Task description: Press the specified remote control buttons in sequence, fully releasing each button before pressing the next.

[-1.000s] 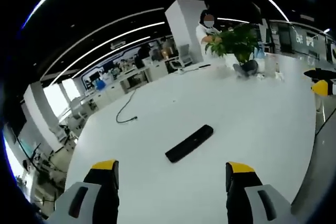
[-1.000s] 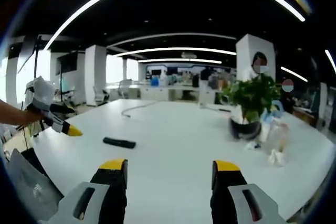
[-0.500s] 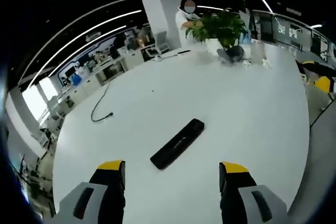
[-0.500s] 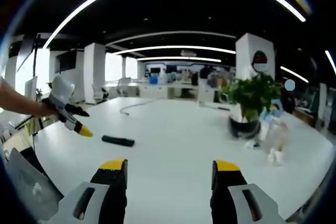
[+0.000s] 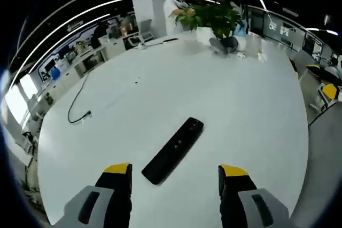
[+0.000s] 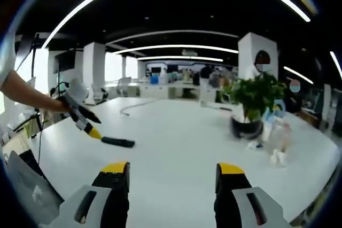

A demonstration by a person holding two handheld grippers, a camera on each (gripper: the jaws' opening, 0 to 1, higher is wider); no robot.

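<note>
Both the left gripper [image 5: 174, 177] and right gripper [image 6: 173, 174] hold their jaws apart, gripping nothing.

Left gripper view looks steeply down, close over the remote [image 5: 172, 150]; right gripper view faces level, farther off, sharing the remote [image 6: 118, 142] and plant [image 6: 251, 95]

wide bare desk [image 5: 256, 116] all round the remote [image 5: 173, 150], open to approach from every side. only a cable [image 5: 77, 100] lying well off to one edge, and a plant [image 6: 251, 97] with bottles [image 6: 278, 134] grouped at the far end. nearest the right claw [image 6: 172, 177], a laptop [image 6: 29, 198] at the near desk corner.
</note>
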